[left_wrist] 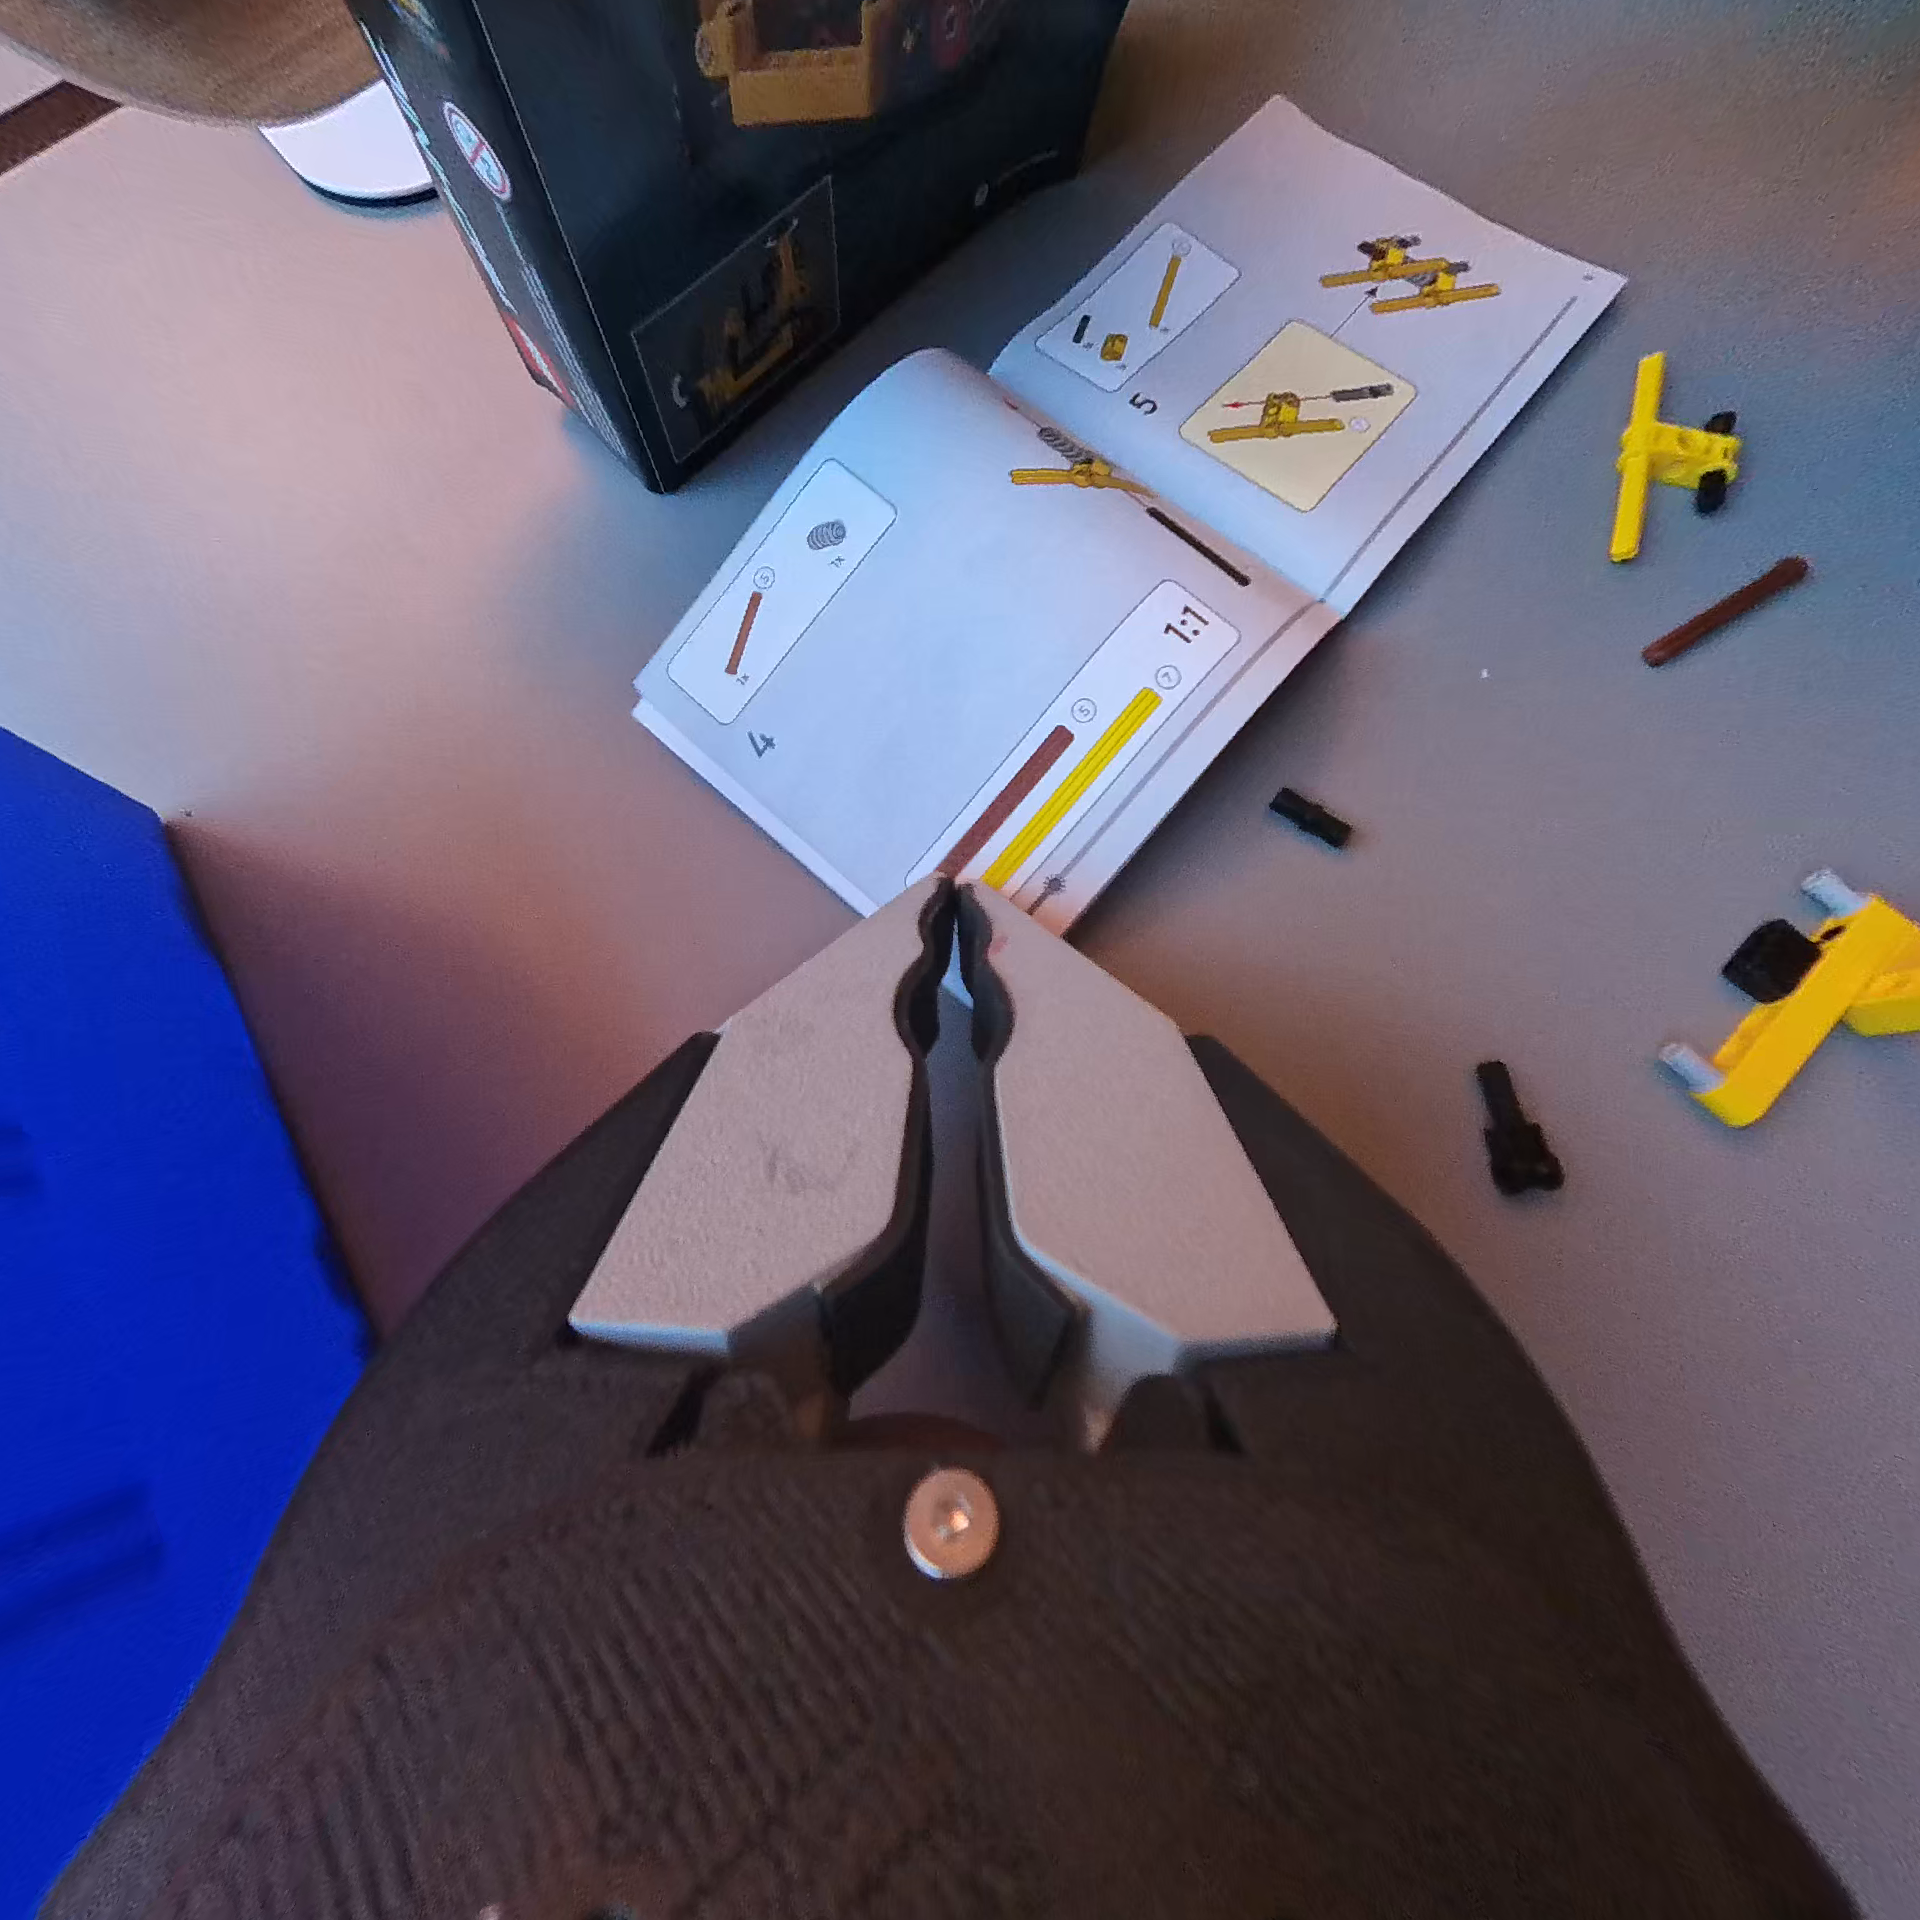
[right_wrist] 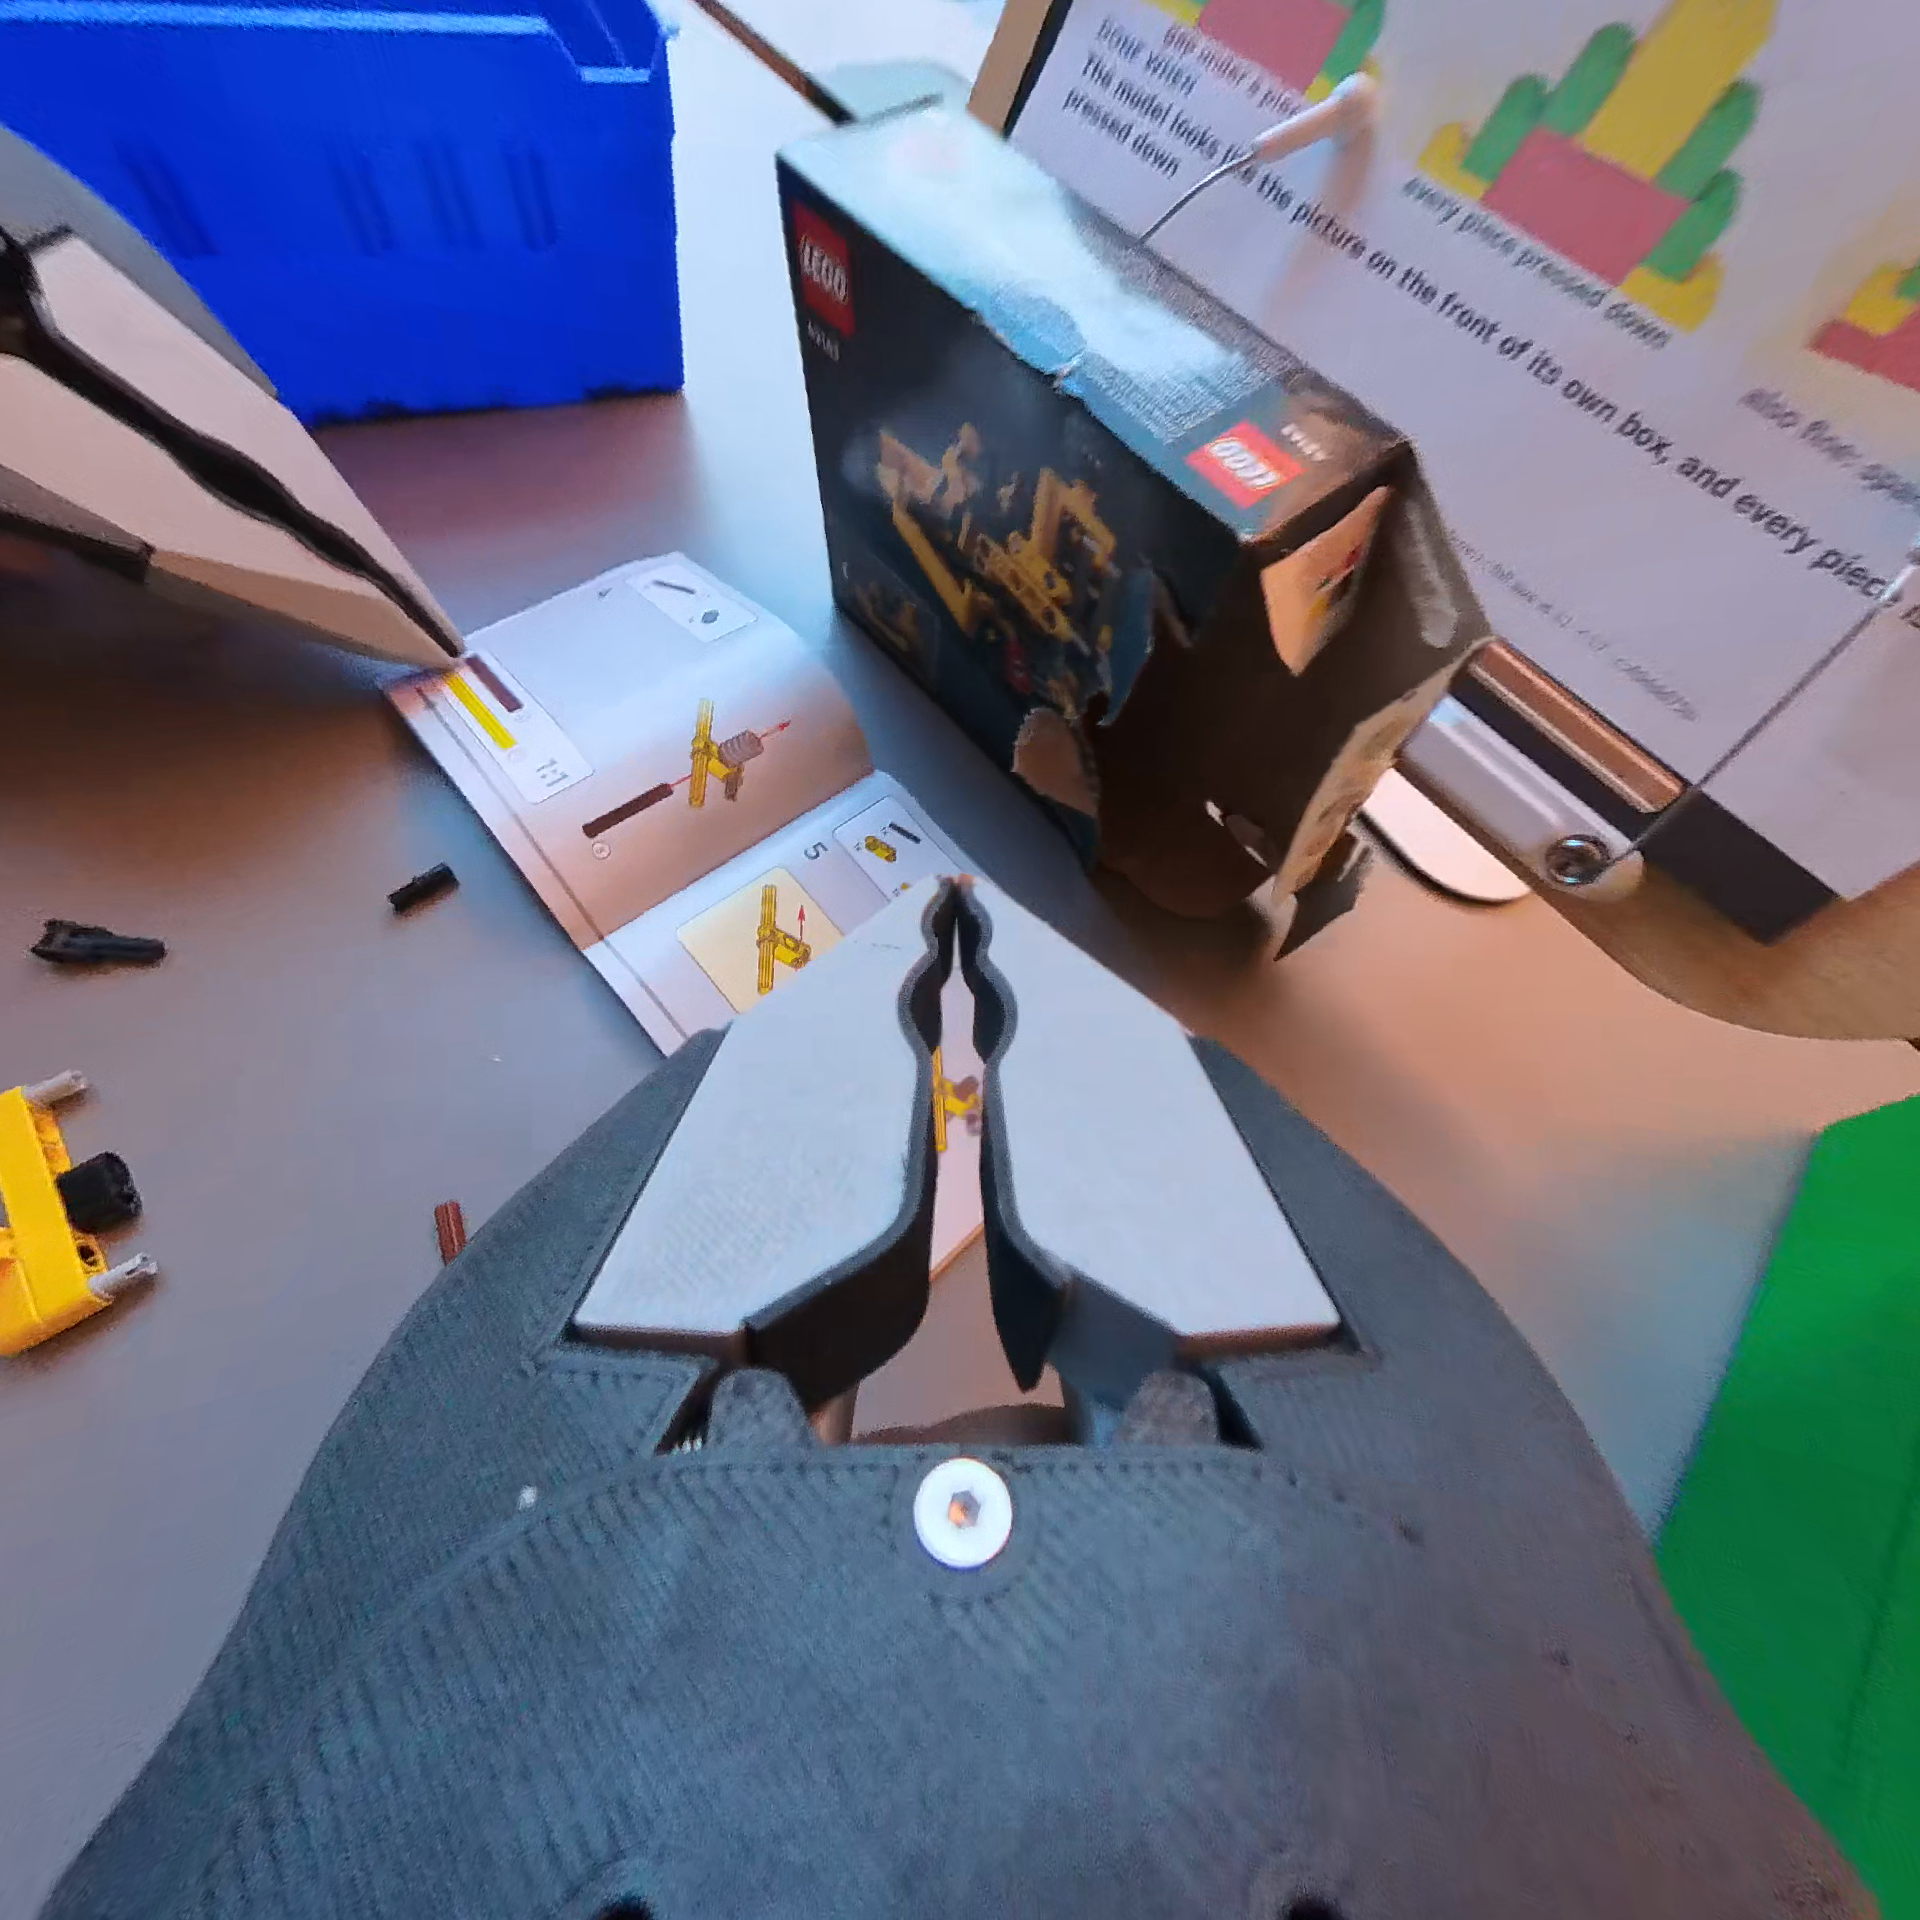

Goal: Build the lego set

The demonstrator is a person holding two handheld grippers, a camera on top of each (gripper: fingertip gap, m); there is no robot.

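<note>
A: Left wrist view first. The left gripper (left_wrist: pixel 954 894) has its tips together, pressing on the near corner of the open paper instruction booklet (left_wrist: pixel 935 644); whether paper is pinched between them, can't tell. Far right lies the yellow cross-shaped beam assembly w/ black pins (left_wrist: pixel 1662 457), and nearer, the slim brown axle rod (left_wrist: pixel 1725 611).

B: How would those handle?

A: My guess: light, stiff plastic, slick on the grey tabletop (left_wrist: pixel 416 520), so likely to skate if nudged. I'd take the axle mid-length, across its width. Two small black connector pins (left_wrist: pixel 1311 817) (left_wrist: pixel 1512 1127) and a yellow frame piece w/ a black knob (left_wrist: pixel 1808 997) sit at right, well apart, w/ bare table between. Black cardboard set box (left_wrist: pixel 644 239) stands far left, blue plastic bin (left_wrist: pixel 125 1195) near left.

B: Right wrist view?

A: The right gripper (right_wrist: pixel 956 888) is also closed, its tips over the booklet's right page (right_wrist: pixel 665 727); again can't tell if it's gripping paper. The left gripper (right_wrist: pixel 447 649) touches the far page corner. Booklet's thin and floppy, so it would curl if dragged. The box (right_wrist: pixel 1039 468) crowds the far side, w/ a printed white sheet on a stand (right_wrist: pixel 1558 312) behind and something green (right_wrist: pixel 1818 1403) near right. Open room is to the left, by the frame piece (right_wrist: pixel 42 1216) & pins (right_wrist: pixel 421 888)
</note>
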